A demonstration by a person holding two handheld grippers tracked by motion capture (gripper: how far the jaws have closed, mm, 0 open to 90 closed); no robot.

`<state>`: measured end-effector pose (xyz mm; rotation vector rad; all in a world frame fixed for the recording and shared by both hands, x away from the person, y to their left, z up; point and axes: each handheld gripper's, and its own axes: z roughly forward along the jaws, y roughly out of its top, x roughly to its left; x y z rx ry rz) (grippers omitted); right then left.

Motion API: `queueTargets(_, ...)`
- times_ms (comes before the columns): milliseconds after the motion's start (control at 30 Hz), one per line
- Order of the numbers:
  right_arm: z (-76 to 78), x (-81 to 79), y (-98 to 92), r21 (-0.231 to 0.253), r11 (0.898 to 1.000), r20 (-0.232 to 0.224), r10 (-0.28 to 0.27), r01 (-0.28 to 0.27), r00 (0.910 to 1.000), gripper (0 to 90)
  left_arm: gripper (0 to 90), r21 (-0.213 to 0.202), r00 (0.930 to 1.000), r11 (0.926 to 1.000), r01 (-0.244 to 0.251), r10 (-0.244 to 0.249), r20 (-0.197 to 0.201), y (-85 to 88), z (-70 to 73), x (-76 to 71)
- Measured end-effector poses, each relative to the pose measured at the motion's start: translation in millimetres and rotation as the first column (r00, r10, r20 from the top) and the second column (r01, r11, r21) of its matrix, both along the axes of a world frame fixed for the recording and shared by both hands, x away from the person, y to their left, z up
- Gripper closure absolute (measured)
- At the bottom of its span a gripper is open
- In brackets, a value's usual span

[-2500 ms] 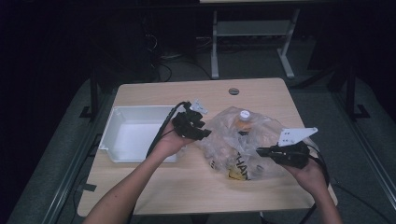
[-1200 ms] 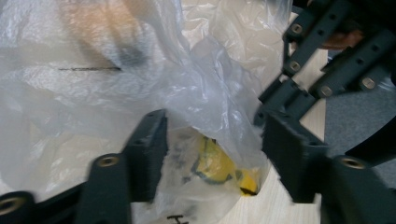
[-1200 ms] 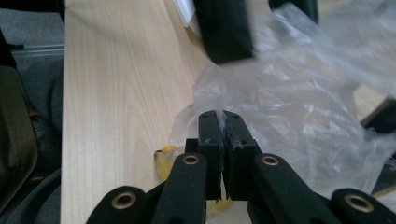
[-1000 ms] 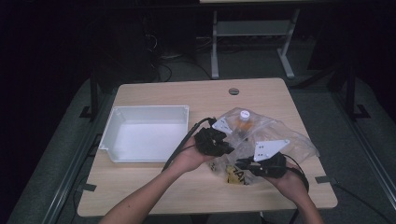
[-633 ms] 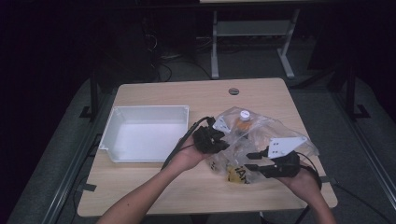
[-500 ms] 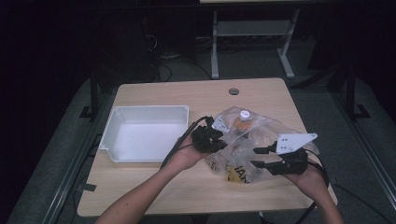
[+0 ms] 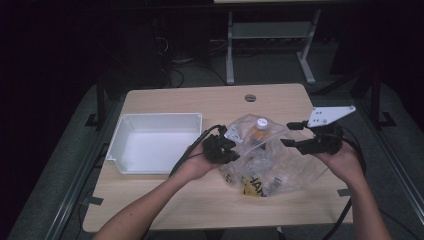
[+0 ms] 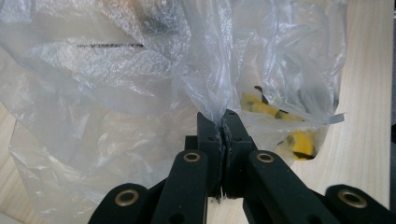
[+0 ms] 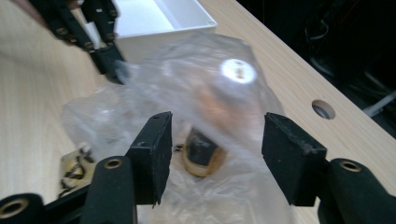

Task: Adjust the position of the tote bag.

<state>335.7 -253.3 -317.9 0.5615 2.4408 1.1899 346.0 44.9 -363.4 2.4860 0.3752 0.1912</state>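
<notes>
Desk (image 7: 165, 200) carrying tray (image 7: 131, 131) at left, clear bag (image 7: 272, 165) at centre-right. Left forearm angled in from below; left hand-held gripper (image 7: 225, 150) clamped tight on bag's left edge. Right hand-held gripper (image 7: 290, 134) raised beside bag, jaws just opened, gripping nothing.
</notes>
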Motion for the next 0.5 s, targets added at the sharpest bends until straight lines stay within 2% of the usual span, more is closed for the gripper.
queueTargets(100, 0.8, 17.2, -3.3, -0.006, 1.000, -0.032, -0.012, 0.012, 0.9994, 40.2, 88.4, 0.007, 1.0000, 1.0000, 0.004, -0.004, 0.001, 2.4, -2.1, 3.7)
queueTargets(167, -1.6, 30.1, -5.9, -0.005, 1.000, -0.079, -0.011, 0.011, 0.9968, 39.4, 88.5, 0.013, 1.0000, 0.9999, 0.006, -0.006, -0.002, 4.0, -2.7, 5.6)
queueTargets(333, -12.1, 52.6, -8.3, 0.015, 1.000, -0.184, 0.016, -0.014, 0.9828, 42.5, 88.5, 0.045, 0.9999, 0.9989, 0.011, -0.011, 0.006, 6.6, -5.6, 8.7)
queueTargets(367, -14.2, 55.9, -8.0, 0.015, 1.000, -0.201, 0.027, -0.024, 0.9792, 45.3, 88.5, 0.051, 0.9999, 0.9987, 0.010, -0.010, 0.006, 7.3, -6.2, 9.8)
queueTargets(467, -18.5, 61.6, -6.0, 0.006, 0.998, -0.234, 0.063, -0.064, 0.9703, 63.6, 88.5, 0.051, 1.0000, 0.9986, 0.009, -0.009, -0.002, 9.9, -8.0, 14.1)
queueTargets(500, -19.6, 63.2, -5.7, -0.003, 0.996, -0.232, 0.083, -0.086, 0.9693, 74.9, 88.5, 0.051, 0.9999, 0.9987, 0.009, -0.009, -0.005, 11.2, -8.1, 15.8)
